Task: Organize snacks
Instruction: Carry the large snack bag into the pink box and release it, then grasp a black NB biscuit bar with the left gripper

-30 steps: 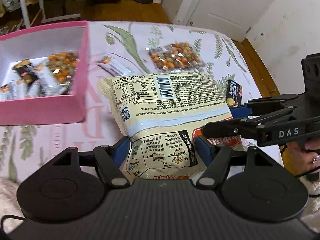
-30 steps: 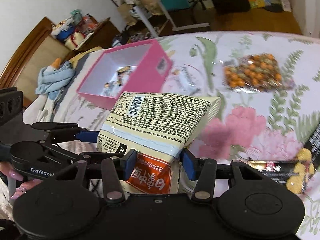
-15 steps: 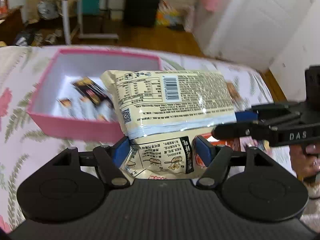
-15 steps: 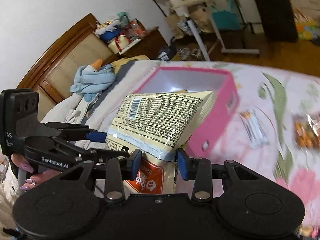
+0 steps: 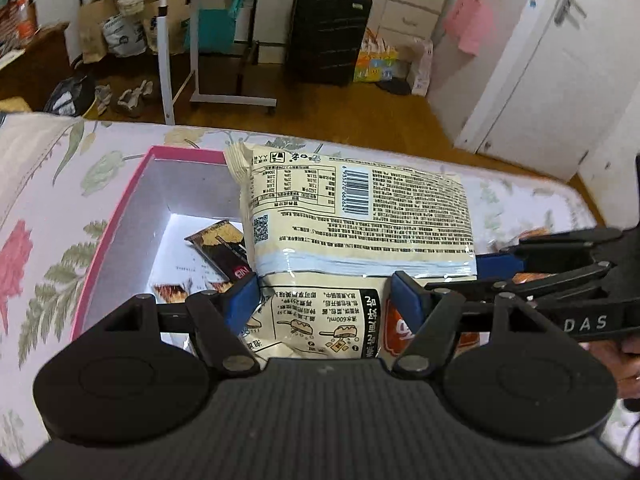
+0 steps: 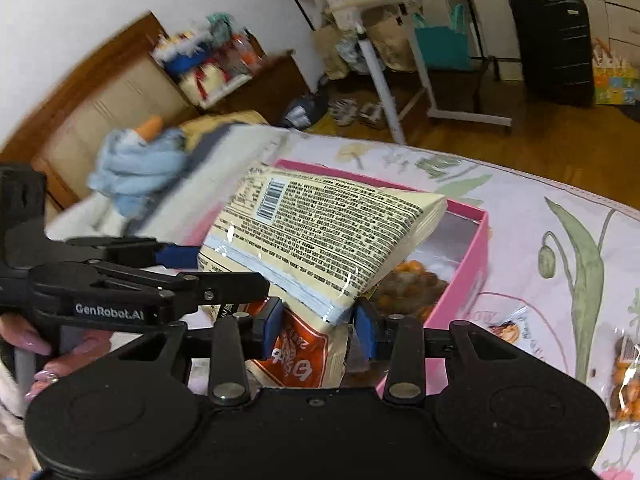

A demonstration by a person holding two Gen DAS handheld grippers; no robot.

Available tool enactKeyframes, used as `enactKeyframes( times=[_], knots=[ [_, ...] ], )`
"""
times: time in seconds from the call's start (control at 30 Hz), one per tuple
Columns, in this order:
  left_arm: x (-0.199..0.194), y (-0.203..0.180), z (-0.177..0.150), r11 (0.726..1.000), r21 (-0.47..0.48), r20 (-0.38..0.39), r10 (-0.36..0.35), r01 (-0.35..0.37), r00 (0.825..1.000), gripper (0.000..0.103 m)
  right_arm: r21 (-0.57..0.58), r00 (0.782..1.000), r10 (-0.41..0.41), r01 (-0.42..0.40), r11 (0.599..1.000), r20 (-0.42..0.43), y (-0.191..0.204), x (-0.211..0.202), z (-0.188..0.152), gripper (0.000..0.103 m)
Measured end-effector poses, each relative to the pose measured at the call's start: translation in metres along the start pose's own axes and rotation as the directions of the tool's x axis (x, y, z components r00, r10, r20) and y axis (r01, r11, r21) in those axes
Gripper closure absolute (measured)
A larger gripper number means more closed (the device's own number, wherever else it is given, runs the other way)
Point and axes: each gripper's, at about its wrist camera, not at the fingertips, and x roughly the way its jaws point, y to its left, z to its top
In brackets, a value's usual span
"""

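I'm holding the noodle packet clamped in both the left claw and right claw, long axis crosswise, hovering over the pink box just beyond.

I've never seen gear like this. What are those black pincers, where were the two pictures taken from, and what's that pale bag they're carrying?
No robot here: a person holds a two-finger pincer tool in each hand, each with a camera looking along its fingers. One picture comes from the left gripper, the other from the right gripper. Both are clamped on one cream noodle packet, held over a pink box on a flowered bedspread. The box already holds snack packets. More snacks lie outside it.
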Motion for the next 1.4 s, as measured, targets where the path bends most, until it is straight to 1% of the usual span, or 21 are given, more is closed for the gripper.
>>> enactKeyframes(
  times=[0.07, 0.17, 0.23, 0.3, 0.33, 0.4, 0.47, 0.5, 0.57, 0.63, 0.77, 0.9, 1.03, 1.2, 1.33, 1.4],
  knots=[
    [0.012, 0.001, 0.001, 1.000, 0.004, -0.005, 0.008, -0.008, 1.000, 0.033, -0.018, 0.999, -0.035, 0.035, 0.999, -0.017, -0.001, 0.012, 0.000, 0.057],
    [0.024, 0.009, 0.002, 0.999, -0.048, -0.022, -0.027, 0.026, 0.999, 0.033, -0.032, 0.998, -0.061, 0.060, 0.998, -0.024, -0.001, 0.019, 0.000, 0.054],
    [0.029, 0.010, 0.001, 0.997, -0.071, -0.034, -0.032, 0.029, 0.999, 0.032, -0.051, 0.996, -0.083, 0.082, 0.995, -0.028, 0.001, 0.020, -0.001, 0.051],
    [0.034, 0.006, -0.002, 0.998, -0.061, -0.029, 0.010, -0.012, 1.000, 0.031, -0.079, 0.993, -0.108, 0.105, 0.991, -0.038, 0.006, 0.021, -0.002, 0.049],
    [0.034, 0.003, -0.003, 0.998, -0.045, -0.012, 0.037, -0.038, 0.999, 0.031, -0.107, 0.991, -0.127, 0.123, 0.987, -0.034, 0.010, 0.023, -0.003, 0.047],
    [0.030, -0.006, -0.006, 0.997, -0.001, 0.025, 0.073, -0.073, 0.997, 0.031, -0.198, 0.980, -0.198, 0.194, 0.961, -0.003, 0.022, 0.024, -0.011, 0.042],
    [0.025, -0.012, -0.007, 0.997, 0.017, 0.037, 0.073, -0.074, 0.997, 0.031, -0.258, 0.971, -0.237, 0.235, 0.937, 0.025, 0.030, 0.023, -0.016, 0.042],
    [0.021, -0.014, -0.008, 0.998, 0.011, 0.034, 0.063, -0.064, 0.997, 0.031, -0.263, 0.972, -0.232, 0.231, 0.937, 0.028, 0.031, 0.020, -0.018, 0.042],
    [0.013, -0.017, -0.008, 0.999, -0.009, 0.023, 0.039, -0.038, 0.999, 0.031, -0.236, 0.979, -0.203, 0.206, 0.950, 0.034, 0.029, 0.010, -0.024, 0.042],
    [0.001, -0.022, -0.009, 1.000, -0.004, 0.024, 0.023, -0.023, 0.999, 0.031, -0.216, 0.981, -0.183, 0.191, 0.957, 0.058, 0.029, -0.007, -0.033, 0.042],
    [-0.024, -0.035, -0.016, 1.000, 0.018, 0.043, 0.010, -0.011, 0.999, 0.031, -0.190, 0.979, -0.170, 0.190, 0.963, 0.114, 0.027, -0.047, -0.059, 0.042],
    [-0.050, -0.056, -0.028, 0.999, 0.018, 0.051, -0.047, 0.046, 0.998, 0.031, -0.098, 0.971, -0.168, 0.186, 0.978, 0.171, 0.017, -0.093, -0.089, 0.041],
    [-0.067, -0.085, -0.037, 0.993, 0.065, 0.041, -0.097, 0.094, 0.994, 0.031, -0.023, 0.966, -0.150, 0.158, 0.987, 0.209, 0.003, -0.133, -0.118, 0.041],
    [-0.081, -0.120, -0.046, 0.983, 0.105, 0.034, -0.152, 0.148, 0.988, 0.032, 0.036, 0.951, -0.198, 0.195, 0.980, 0.237, -0.010, -0.163, -0.145, 0.041],
    [-0.079, -0.146, -0.054, 0.974, 0.114, 0.017, -0.200, 0.197, 0.980, 0.032, 0.130, 0.942, -0.223, 0.195, 0.972, 0.252, -0.032, -0.180, -0.170, 0.041],
    [-0.073, -0.157, -0.058, 0.970, 0.113, 0.004, -0.216, 0.214, 0.976, 0.032, 0.194, 0.935, -0.243, 0.196, 0.961, 0.257, -0.045, -0.187, -0.184, 0.041]
  ],
)
